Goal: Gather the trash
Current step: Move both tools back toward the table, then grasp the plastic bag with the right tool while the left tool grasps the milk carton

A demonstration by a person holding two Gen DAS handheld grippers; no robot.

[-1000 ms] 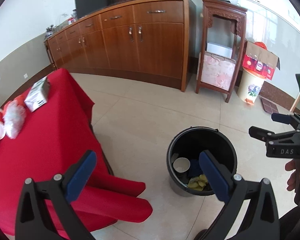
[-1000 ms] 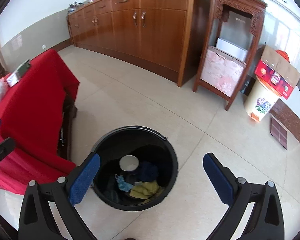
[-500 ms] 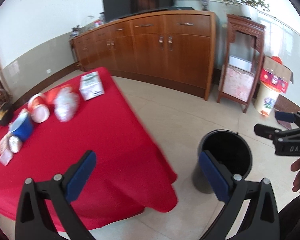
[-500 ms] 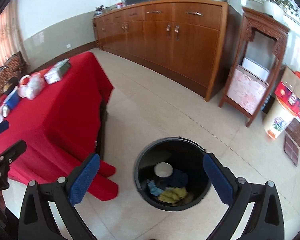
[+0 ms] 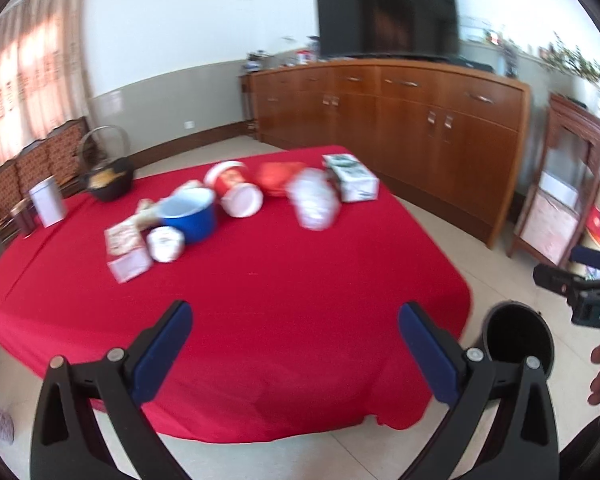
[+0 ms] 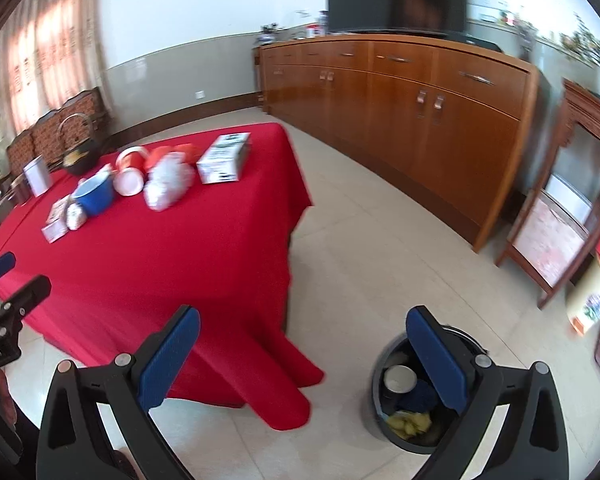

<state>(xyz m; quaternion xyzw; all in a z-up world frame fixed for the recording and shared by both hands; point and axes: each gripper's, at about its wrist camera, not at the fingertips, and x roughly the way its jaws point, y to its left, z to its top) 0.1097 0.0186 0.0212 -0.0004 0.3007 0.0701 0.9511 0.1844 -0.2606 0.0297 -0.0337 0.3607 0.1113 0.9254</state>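
A red-clothed table (image 5: 284, 280) carries litter: a white crumpled plastic piece (image 5: 314, 200), a red-and-white cup (image 5: 236, 192) on its side, a blue bowl (image 5: 190, 214), a green-white carton (image 5: 352, 178), small packets (image 5: 126, 250). The same table (image 6: 148, 256) and carton (image 6: 224, 158) show in the right wrist view. A black bin (image 6: 412, 404) on the floor holds a paper cup and yellow and blue scraps; it also shows in the left wrist view (image 5: 516, 334). My left gripper (image 5: 296, 350) is open and empty over the table's near edge. My right gripper (image 6: 302, 360) is open and empty beside the bin.
A long wooden sideboard (image 5: 400, 120) with a TV (image 5: 388, 20) lines the far wall. A wooden stand (image 6: 572, 200) is at the right. A dark basket (image 5: 108, 176) and a metal tin (image 5: 48, 200) stand at the table's far left. Chairs (image 5: 32, 160) stand behind.
Both grippers have swung up and left, away from the bin toward the table. The table's litter has come into full view. Both stay open and empty.
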